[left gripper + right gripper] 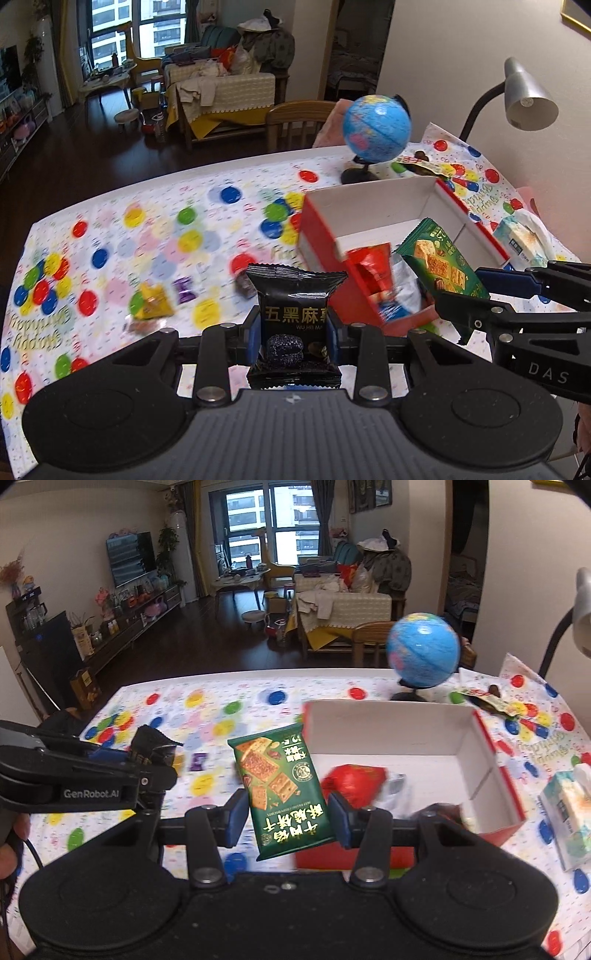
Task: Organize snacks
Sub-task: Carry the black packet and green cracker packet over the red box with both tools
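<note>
Black snack packet [295,325] sits clamped in the left gripper [294,334]. The right gripper [286,814] pinches a green cracker packet [282,790] beside the red box [495,746]

- A lived-in home, an open living and dining room.
- A sofa [354,605] heaped with laundry, a wall TV [130,556] and tall windows [271,515].
- A desk under a party balloon cloth [155,236], with a globe [376,127] and lamp [528,98].
</note>
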`<state>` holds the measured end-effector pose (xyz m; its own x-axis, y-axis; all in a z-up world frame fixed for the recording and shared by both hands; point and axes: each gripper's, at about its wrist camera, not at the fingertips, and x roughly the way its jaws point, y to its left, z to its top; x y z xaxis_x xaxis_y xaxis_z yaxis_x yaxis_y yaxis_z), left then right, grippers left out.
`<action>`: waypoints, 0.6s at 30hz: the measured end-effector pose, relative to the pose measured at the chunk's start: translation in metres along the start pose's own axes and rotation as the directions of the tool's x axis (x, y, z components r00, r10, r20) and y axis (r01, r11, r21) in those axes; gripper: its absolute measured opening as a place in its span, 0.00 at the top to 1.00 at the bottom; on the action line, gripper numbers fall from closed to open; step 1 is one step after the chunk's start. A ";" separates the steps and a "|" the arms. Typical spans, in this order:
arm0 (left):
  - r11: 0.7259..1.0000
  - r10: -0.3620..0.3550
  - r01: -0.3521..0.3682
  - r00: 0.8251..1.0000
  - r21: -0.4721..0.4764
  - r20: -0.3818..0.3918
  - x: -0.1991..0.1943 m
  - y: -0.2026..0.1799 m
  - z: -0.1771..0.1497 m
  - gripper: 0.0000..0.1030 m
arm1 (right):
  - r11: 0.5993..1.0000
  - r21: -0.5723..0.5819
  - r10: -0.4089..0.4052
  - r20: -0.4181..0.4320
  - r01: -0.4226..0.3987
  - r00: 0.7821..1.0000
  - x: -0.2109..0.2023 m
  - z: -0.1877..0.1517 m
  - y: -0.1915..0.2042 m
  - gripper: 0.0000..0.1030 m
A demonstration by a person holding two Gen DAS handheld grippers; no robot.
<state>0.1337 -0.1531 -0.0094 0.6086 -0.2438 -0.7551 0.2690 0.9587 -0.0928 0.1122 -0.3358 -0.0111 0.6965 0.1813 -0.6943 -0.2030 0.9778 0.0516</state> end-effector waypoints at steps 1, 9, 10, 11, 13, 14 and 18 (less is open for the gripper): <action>1.000 0.003 -0.003 1.000 0.005 -0.002 0.004 -0.008 0.003 0.68 | 1.000 0.003 -0.002 -0.001 0.002 1.000 0.001 0.000 -0.009 0.56; 0.999 0.019 -0.018 0.999 0.039 -0.036 0.042 -0.062 0.028 0.68 | 0.999 0.041 -0.028 0.003 0.028 1.000 0.013 0.002 -0.076 0.56; 0.999 0.020 -0.019 0.999 0.045 -0.040 0.046 -0.067 0.030 0.68 | 0.998 0.046 -0.032 0.003 0.032 0.999 0.014 0.001 -0.085 0.56; 0.999 0.021 -0.019 0.999 0.051 -0.043 0.051 -0.073 0.033 0.68 | 0.998 0.050 -0.038 0.001 0.038 0.999 0.016 0.001 -0.092 0.56; 0.998 0.026 -0.023 0.998 0.065 -0.050 0.060 -0.082 0.037 0.68 | 0.997 0.060 -0.052 -0.004 0.052 0.999 0.021 -0.001 -0.106 0.56; 0.997 0.028 -0.024 0.998 0.071 -0.056 0.065 -0.087 0.039 0.68 | 0.996 0.064 -0.057 -0.009 0.057 0.998 0.024 -0.002 -0.112 0.56; 0.996 0.040 -0.034 0.997 0.085 -0.072 0.086 -0.102 0.048 0.68 | 0.994 0.071 -0.081 -0.026 0.083 0.996 0.038 0.000 -0.133 0.56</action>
<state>0.1942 -0.2786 -0.0339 0.5634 -0.1936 -0.8032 0.3106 0.9505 -0.0112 0.1653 -0.4589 -0.0444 0.6924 0.0986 -0.7147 -0.0951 0.9944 0.0450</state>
